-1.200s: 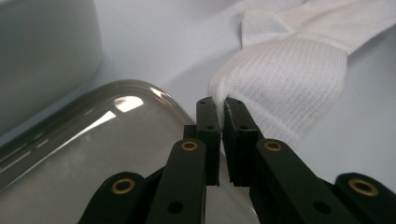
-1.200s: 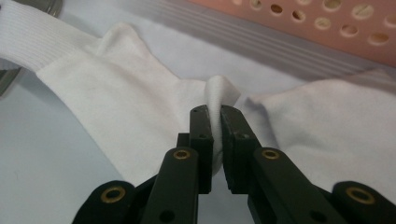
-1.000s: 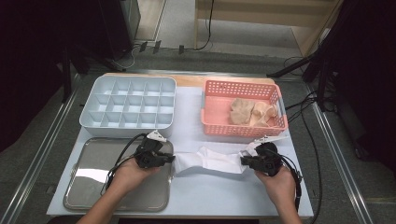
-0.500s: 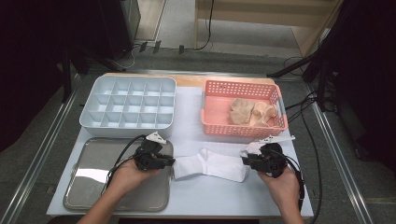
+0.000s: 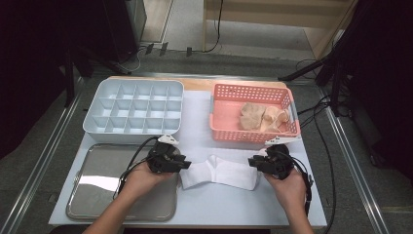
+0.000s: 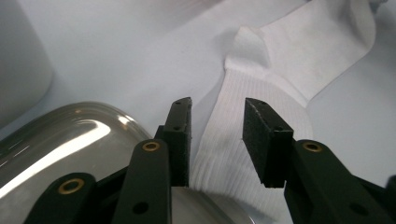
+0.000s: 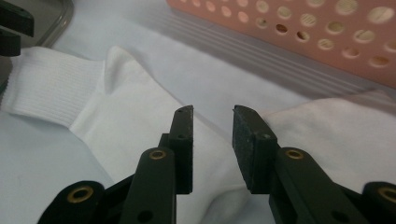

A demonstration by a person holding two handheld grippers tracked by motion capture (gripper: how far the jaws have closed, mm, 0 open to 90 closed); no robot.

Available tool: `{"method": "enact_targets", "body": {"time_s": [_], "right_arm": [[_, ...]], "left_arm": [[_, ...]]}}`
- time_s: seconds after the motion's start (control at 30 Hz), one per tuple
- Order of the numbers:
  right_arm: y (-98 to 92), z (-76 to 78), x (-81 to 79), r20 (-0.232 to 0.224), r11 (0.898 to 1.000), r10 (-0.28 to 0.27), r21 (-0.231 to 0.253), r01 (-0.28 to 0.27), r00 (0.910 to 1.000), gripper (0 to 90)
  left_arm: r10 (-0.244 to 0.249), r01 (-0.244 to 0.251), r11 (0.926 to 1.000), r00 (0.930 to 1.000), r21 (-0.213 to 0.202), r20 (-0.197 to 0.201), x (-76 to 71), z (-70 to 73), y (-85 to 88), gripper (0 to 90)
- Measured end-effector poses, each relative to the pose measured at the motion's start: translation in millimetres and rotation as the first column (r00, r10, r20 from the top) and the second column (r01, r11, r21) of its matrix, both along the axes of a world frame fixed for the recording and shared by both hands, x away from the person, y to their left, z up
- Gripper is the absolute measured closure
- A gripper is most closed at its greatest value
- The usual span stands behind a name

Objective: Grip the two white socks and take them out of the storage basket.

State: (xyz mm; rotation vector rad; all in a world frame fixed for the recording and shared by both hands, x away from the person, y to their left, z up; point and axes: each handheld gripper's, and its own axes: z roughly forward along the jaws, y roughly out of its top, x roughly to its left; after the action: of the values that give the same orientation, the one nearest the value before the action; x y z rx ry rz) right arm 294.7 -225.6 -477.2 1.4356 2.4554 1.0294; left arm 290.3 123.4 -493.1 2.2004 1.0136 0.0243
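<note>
- White sock (image 5: pixel 219 172) lies flat on the pale surface (image 5: pixel 204 207) right in front of us, between our two hands, its ribbed cuff toward our left and its foot toward our right.
- Our left tongs (image 5: pixel 184 165) sit at the cuff end; in the left gripper view their jaws stand apart over the ribbed cloth, having just been opening, and the pads (image 6: pixel 261 140) do not press on it.
- Our right tongs (image 5: pixel 253 162) sit at the foot end; in the right gripper view the jaws stand apart above the sock, with the cloth under the gap and no grip on it.
- Beside the left hand (image 5: pixel 141 178) lies a steel tray (image 5: pixel 97 195), and the cuff just meets its edge.
- Farther off on the left stands a pale blue divided box (image 5: pixel 134 111).
- Farther off on the right stands a pink perforated basket (image 5: pixel 253 134) with beige cloth pieces (image 5: pixel 260 117) inside.
</note>
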Motion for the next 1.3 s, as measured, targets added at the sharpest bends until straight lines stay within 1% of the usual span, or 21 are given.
{"method": "enact_targets", "body": {"time_s": [0.07, 0.13, 0.27, 0.4, 0.5, 0.57, 0.63, 0.7, 0.73, 0.83, 0.9, 0.93, 1.0, 1.03, 1.1, 1.17, 1.3], "right_arm": [[3.3, -2.9, 1.2, -0.015, 1.0, 0.005, -0.008, -0.005, 0.9999, 70.5], [5.0, -5.7, 2.5, -0.017, 1.0, 0.016, -0.017, -0.016, 0.9997, 71.9], [4.8, -8.5, 0.4, -0.037, 0.999, 0.029, -0.03, -0.03, 0.9989, 78.9], [1.2, -11.6, -3.5, -0.057, 0.999, 0.02, -0.037, -0.022, 0.9982, 84.6], [-2.8, -13.4, -6.8, -0.077, 0.999, 0.007, -0.043, -0.011, 0.997, 86.2], [-6.6, -14.5, -9.4, -0.083, 0.999, 0.005, -0.048, -0.009, 0.9965, 86.4], [-10.4, -15.1, -12.5, -0.101, 0.999, -0.008, -0.054, 0.002, 0.9948, 86.4], [-15.2, -16.1, -14.7, -0.107, 0.998, -0.013, -0.063, 0.006, 0.9941, 86.4], [-17.7, -16.5, -15.8, -0.118, 0.998, -0.02, -0.061, 0.013, 0.9928, 86.4], [-22.0, -18.3, -16.9, -0.13, 0.998, -0.027, -0.057, 0.019, 0.9912, 86.4], [-23.2, -20.0, -17.1, -0.138, 0.997, -0.032, -0.07, 0.022, 0.99, 86.5], [-23.2, -20.9, -17.4, -0.145, 0.997, -0.035, -0.076, 0.024, 0.9888, 86.5], [-23.4, -20.6, -17.4, -0.138, 0.997, -0.035, -0.071, 0.025, 0.9897, 85.1], [-23.8, -18.9, -17.6, -0.122, 0.998, -0.028, -0.061, 0.021, 0.9921, 83.3], [-24.3, -14.4, -18.0, -0.075, 0.998, -0.031, -0.051, 0.027, 0.9967, 79.3], [-25.8, -12.5, -17.6, -0.058, 0.998, -0.043, -0.05, 0.04, 0.9974, 77.7], [-32.7, -10.5, -17.9, -0.051, 0.997, -0.066, -0.051, 0.064, 0.9965, 75.0]], "left_arm": [[-0.005, 0.005, 0.9998, 1.0, 0.018, -0.003, 0.5, -3.7, -3.9, 61.2], [-0.007, 0.007, 0.9997, 1.0, 0.025, -0.002, 0.7, -5.6, -6.2, 61.0], [-0.008, 0.008, 0.9995, 0.9999, 0.03, -0.009, 1.5, -8.4, -8.3, 60.9], [-0.016, 0.016, 0.9987, 0.9998, 0.049, -0.009, 1.7, -10.4, -11.2, 60.9], [-0.024, 0.024, 0.9975, 0.9997, 0.067, -0.001, 2.0, -11.1, -13.0, 60.8], [-0.027, 0.027, 0.9971, 0.9996, 0.072, 0.0, 2.3, -11.3, -13.6, 60.8], [-0.025, 0.025, 0.9975, 0.9997, 0.066, -0.003, 2.9, -11.4, -13.6, 60.8], [-0.024, 0.024, 0.9977, 0.9997, 0.063, -0.005, 3.5, -10.9, -13.3, 60.7], [-0.024, 0.024, 0.9979, 0.9997, 0.061, -0.006, 3.7, -10.6, -13.4, 60.7], [-0.03, 0.03, 0.9982, 0.9995, 0.052, -0.009, 4.4, -10.6, -13.9, 60.4], [-0.033, 0.033, 0.9988, 0.9994, 0.035, -0.01, 4.2, -10.9, -15.2, 59.9], [-0.036, 0.036, 0.9987, 0.9993, 0.037, -0.008, 4.1, -11.1, -16.1, 59.7], [-0.039, 0.04, 0.9983, 0.9992, 0.043, -0.011, 4.0, -12.4, -17.6, 59.3], [-0.045, 0.045, 0.9976, 0.9989, 0.052, -0.014, 4.4, -13.2, -17.8, 59.3], [-0.038, 0.039, 0.9978, 0.9991, 0.053, -0.019, 4.2, -15.0, -18.5, 59.1], [-0.038, 0.04, 0.9976, 0.999, 0.056, -0.023, 4.4, -15.8, -18.4, 58.9], [-0.042, 0.043, 0.9974, 0.9989, 0.058, -0.02, 3.9, -16.2, -18.5, 58.5]]}}
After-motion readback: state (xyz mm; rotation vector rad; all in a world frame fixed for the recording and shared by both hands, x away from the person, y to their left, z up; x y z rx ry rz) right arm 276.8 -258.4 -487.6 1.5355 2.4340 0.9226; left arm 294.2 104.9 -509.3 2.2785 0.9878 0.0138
